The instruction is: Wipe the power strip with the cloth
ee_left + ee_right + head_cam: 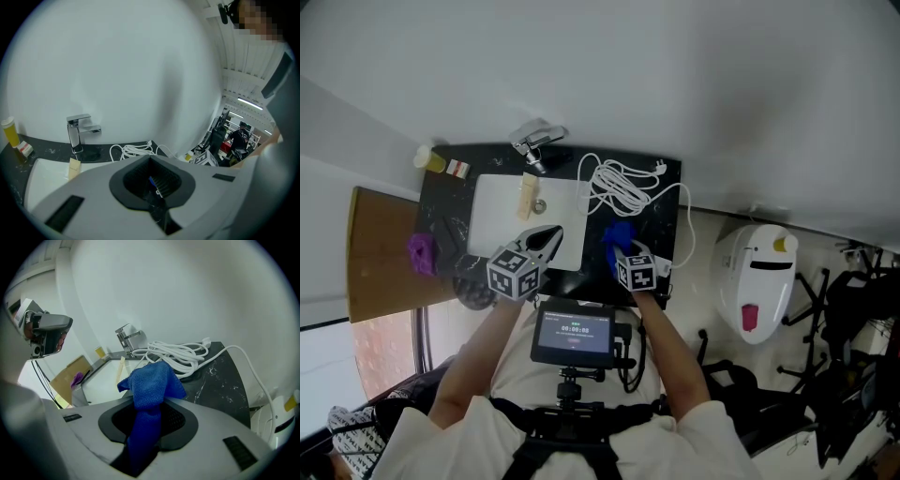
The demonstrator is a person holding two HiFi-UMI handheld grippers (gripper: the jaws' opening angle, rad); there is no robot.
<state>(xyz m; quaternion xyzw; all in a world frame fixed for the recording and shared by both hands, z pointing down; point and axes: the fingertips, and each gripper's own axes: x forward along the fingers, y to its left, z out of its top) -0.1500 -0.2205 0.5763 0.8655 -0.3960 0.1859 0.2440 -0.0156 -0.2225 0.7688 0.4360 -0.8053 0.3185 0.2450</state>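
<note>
The right gripper (149, 423) has its jaws closed tight on the blue cloth (151, 384). The cloth is pinched through the middle, and a bunched end stands up past the jaw tips. From above, that gripper sits over the black counter (664, 217), just right of the sink (502, 220) and near the counter's front edge.

The left gripper (153, 182) has its jaws brought together with nothing clamped between them. It is held over the front part of the sink, close beside the other gripper but not touching it.

The power strip's white cord (617, 184) lies in a loose coil at the back right corner of the counter. One strand runs out past the right edge and loops back toward the front. I can't pick out the strip's block itself for certain.

A chrome tap (536, 141) stands at the back edge behind the sink, and a pale beige strip (528, 194) lies in the basin below it. A small yellow bottle (427, 157) is at the back left corner. Something purple (420, 251) lies by the left edge, next to a wooden board (380, 246). Off to the right, a white appliance (759, 277) stands on the floor.
</note>
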